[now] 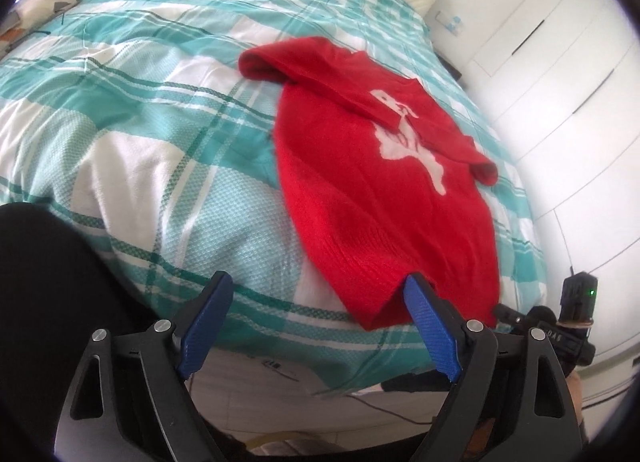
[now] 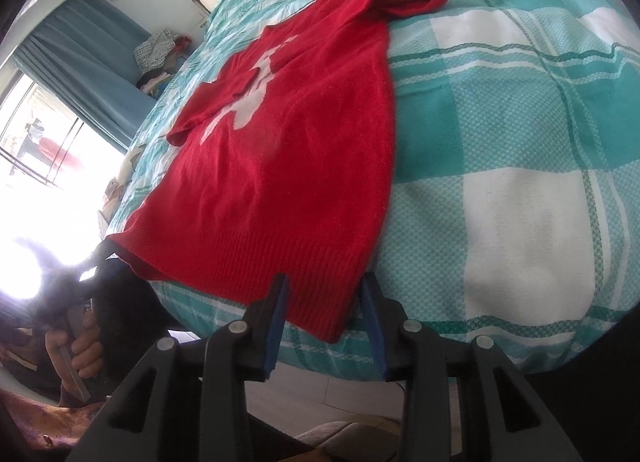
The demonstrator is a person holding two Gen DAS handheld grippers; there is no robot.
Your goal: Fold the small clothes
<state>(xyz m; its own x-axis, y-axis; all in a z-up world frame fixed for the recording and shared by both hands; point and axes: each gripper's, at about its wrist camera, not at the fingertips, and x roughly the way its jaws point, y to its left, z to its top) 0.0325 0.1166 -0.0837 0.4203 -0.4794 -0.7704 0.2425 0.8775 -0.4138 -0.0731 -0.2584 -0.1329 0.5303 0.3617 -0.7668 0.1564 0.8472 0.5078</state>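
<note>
two grippers sit at the near edge of a bed (image 1: 120, 134) covered in a teal and white checked blanket. a red sweater (image 1: 372, 182) with a white figure on its chest lies flat on the blanket, hem toward the cameras, both sleeves folded in across the front. the left gripper (image 1: 320, 294) is spread wide; its right finger (image 1: 430, 332) touches the hem's left corner, the other is off the cloth. the right gripper (image 2: 326, 294) has a narrower gap, its fingers either side of the hem's right corner, not pinching it. white wardrobe doors (image 1: 560, 82) stand beside the bed.
</note>
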